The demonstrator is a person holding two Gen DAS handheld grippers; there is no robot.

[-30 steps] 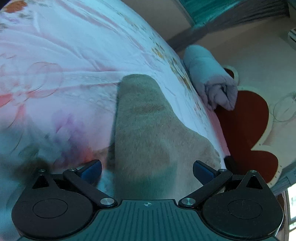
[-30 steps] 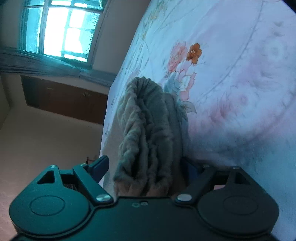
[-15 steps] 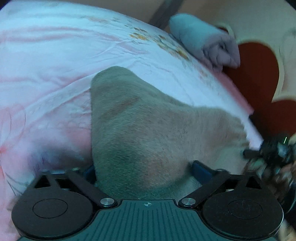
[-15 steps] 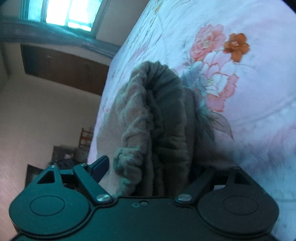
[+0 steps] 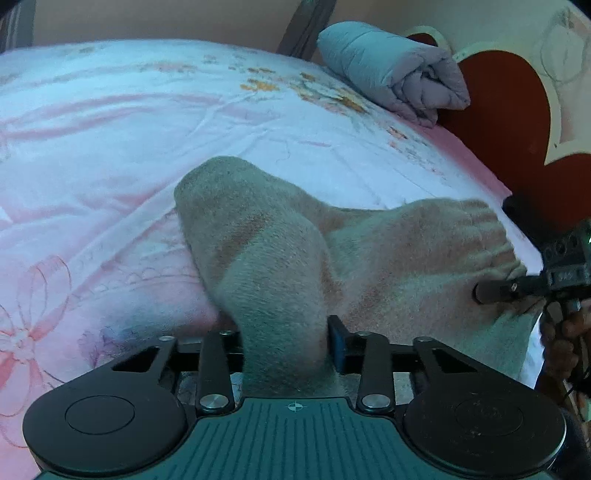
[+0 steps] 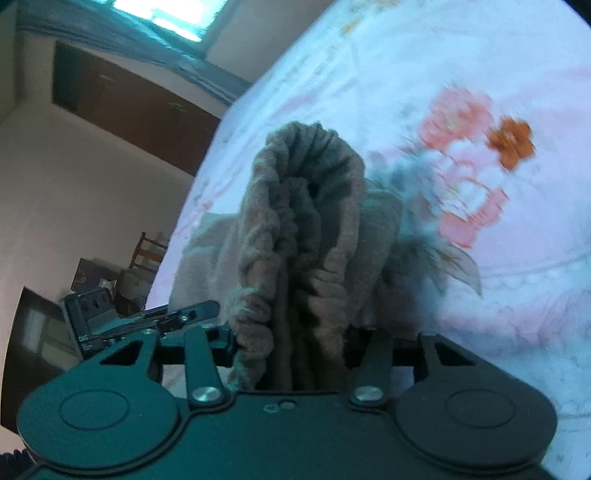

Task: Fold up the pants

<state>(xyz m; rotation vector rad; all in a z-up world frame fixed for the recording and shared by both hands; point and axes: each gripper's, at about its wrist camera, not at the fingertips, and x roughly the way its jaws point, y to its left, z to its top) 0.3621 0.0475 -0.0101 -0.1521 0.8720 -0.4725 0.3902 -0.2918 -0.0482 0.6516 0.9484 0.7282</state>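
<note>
The grey-beige fleece pants (image 5: 369, 254) lie bunched on the floral bedsheet (image 5: 110, 147). My left gripper (image 5: 284, 339) is shut on a fold of the pants cloth, which rises between its fingers. My right gripper (image 6: 291, 339) is shut on the gathered elastic waistband of the pants (image 6: 306, 206), which stands up in ruffles between its fingers. The right gripper also shows at the right edge of the left wrist view (image 5: 517, 291), pinching the waistband end. The left gripper shows at the left in the right wrist view (image 6: 147, 317).
A rolled grey quilt (image 5: 399, 70) lies at the head of the bed beside a red and cream headboard (image 5: 517, 122). A dark wooden cabinet (image 6: 129, 107), a window (image 6: 166, 14) and a chair (image 6: 147, 251) stand beyond the bed edge.
Both grippers have closed from open onto the pants. The two grippers have come nearer each other, and the cloth has bunched up between them.
</note>
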